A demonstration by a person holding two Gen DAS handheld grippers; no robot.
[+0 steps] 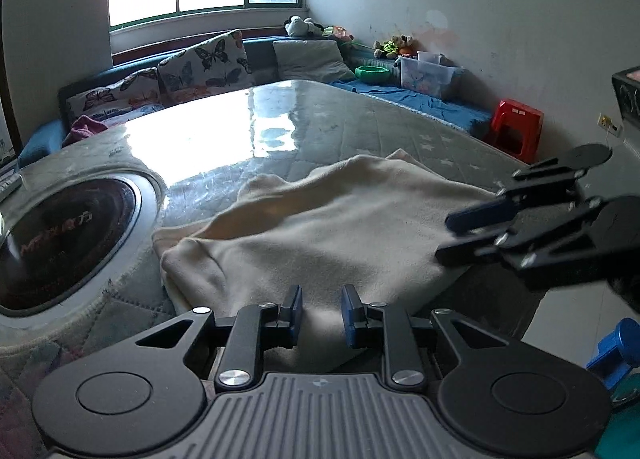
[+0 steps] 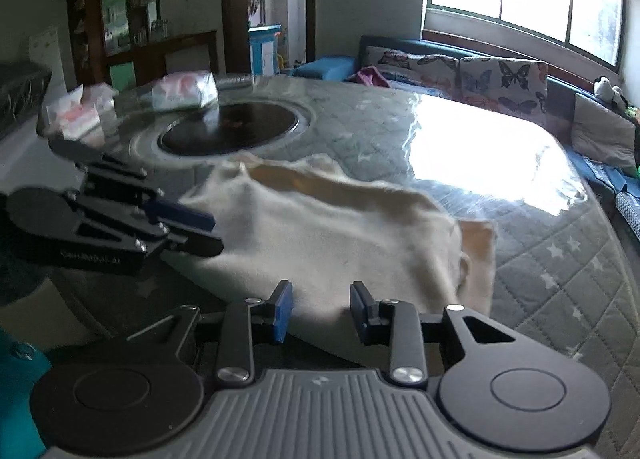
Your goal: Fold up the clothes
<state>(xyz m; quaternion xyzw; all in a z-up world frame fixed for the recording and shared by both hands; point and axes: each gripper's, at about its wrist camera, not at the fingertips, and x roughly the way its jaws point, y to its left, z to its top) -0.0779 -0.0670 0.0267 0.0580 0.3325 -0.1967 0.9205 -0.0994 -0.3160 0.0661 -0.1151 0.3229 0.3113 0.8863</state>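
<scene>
Left wrist view: round dark cooktop (image 1: pixel 60 235) cut off at 9 o'clock; its printed lettering only partly legible. Blue object (image 1: pixel 618 347) at 4 o'clock cropped by the frame, kind unclear. Right gripper (image 1: pixel 452 235) motion-blurred; whether its fingertips touch the cream garment (image 1: pixel 312 235) cannot be told. Right wrist view: white packets (image 2: pixel 184 89) at 10 o'clock smeared, labels unreadable. Garment's near edge hidden behind the fingers (image 2: pixel 282 311).
</scene>
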